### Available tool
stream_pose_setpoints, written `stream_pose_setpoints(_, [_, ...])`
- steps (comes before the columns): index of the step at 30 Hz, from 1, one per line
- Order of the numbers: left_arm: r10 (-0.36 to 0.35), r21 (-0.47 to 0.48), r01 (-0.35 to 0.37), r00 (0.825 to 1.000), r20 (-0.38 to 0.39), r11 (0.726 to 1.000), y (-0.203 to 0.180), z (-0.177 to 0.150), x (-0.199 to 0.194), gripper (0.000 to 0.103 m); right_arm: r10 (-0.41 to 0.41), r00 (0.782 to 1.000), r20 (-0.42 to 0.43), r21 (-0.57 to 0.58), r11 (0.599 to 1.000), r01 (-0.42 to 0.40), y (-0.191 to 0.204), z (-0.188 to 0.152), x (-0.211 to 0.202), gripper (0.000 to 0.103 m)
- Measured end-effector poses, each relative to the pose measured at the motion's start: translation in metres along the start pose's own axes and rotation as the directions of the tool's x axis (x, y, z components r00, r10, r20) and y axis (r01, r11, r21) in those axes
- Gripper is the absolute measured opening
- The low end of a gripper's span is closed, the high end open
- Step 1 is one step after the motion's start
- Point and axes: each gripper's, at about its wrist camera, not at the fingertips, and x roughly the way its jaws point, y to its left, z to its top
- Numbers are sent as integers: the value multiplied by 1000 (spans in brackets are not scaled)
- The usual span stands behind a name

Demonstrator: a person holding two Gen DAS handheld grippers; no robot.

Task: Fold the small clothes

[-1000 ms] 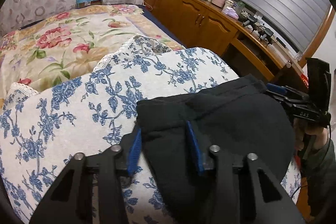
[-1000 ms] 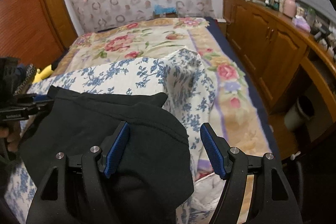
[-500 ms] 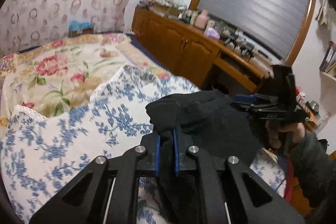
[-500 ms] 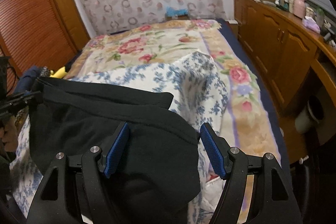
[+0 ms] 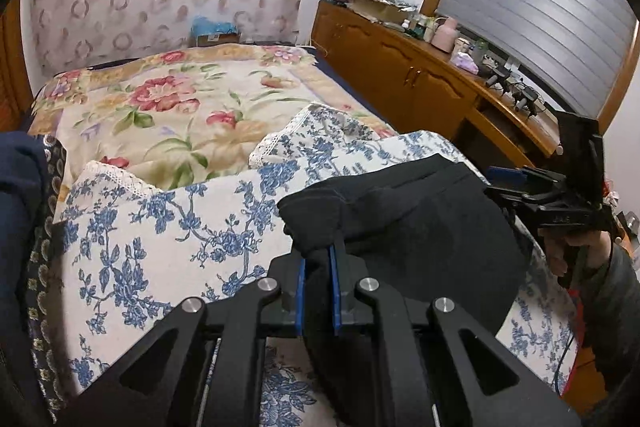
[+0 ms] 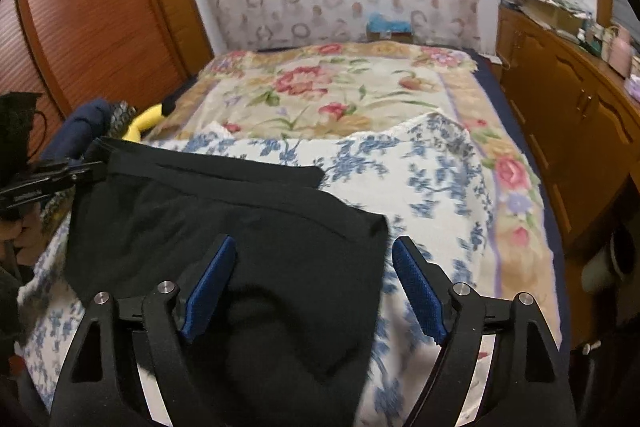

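The black garment [image 5: 420, 227] lies on the blue-flowered cloth [image 5: 168, 227] at the near end of the bed [image 5: 160, 107]. The left gripper [image 5: 318, 259] has its two blue pads pressed tight on a bunched corner of the black garment. In the left wrist view, the right gripper [image 5: 520, 179] sits at about 3 o'clock from the garment, with a hand [image 5: 568, 251] under it. The right gripper's blue pads [image 6: 212, 283] are spread wide, and they have just been opening more. The black garment lies under and between them, but the pads do not press on it. In the right wrist view the left gripper [image 6: 80, 169] is at 9 o'clock, pinching the garment's far corner.
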Motion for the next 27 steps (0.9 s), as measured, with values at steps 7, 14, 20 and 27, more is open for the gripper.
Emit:
stream_pose_setpoints(7, [18,8,-18,1000,-6,1000,-1,-3,8,8,-2,997,-80,58,998,6,-14,1,35,91])
stream_pose_setpoints(14, [18,-6,-18,1000,-10,1000,1,-5,12,8,21,997,-76,48,999,-18,-9,-1,35,79])
stream_pose_setpoints(20, [10,3,-10,1000,12,1000,-2,-5,6,8,115,990,-87,49,993,-111,-4,-6,34,46])
stream_pose_setpoints(27, [-22,0,22,997,79,1000,-13,-3,-22,8,179,982,-57,34,984,-177,9,-6,22,17])
